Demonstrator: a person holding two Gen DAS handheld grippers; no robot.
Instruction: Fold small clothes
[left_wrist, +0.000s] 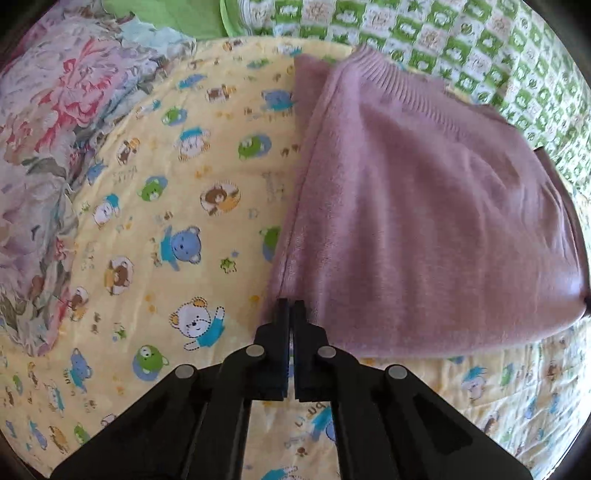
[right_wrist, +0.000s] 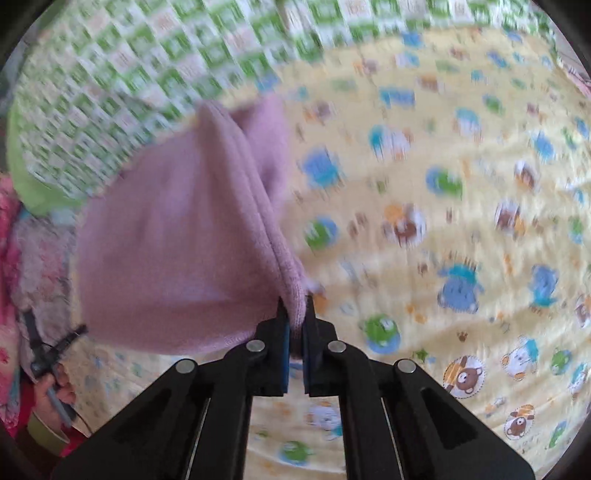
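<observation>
- The left gripper (left_wrist: 291, 308) is clenched on the near left corner of the pink sweater (left_wrist: 424, 221).
- The right gripper (right_wrist: 295, 314) grasps a folded edge of the sweater, lifting it; the view is blurred, so probably a corner.
- The sweater lies on a yellow bear-print quilt (left_wrist: 166, 221), near a green checked blanket (left_wrist: 480, 48).

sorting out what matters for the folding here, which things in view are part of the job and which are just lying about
Part of the job:
- pink knit garment, partly folded
- left gripper, shut at its near corner
- right gripper, shut on its other corner
- yellow bear-print quilt, the folding surface

Just lying about:
- green checked blanket
- floral fabric
- pink fluffy cloth
</observation>
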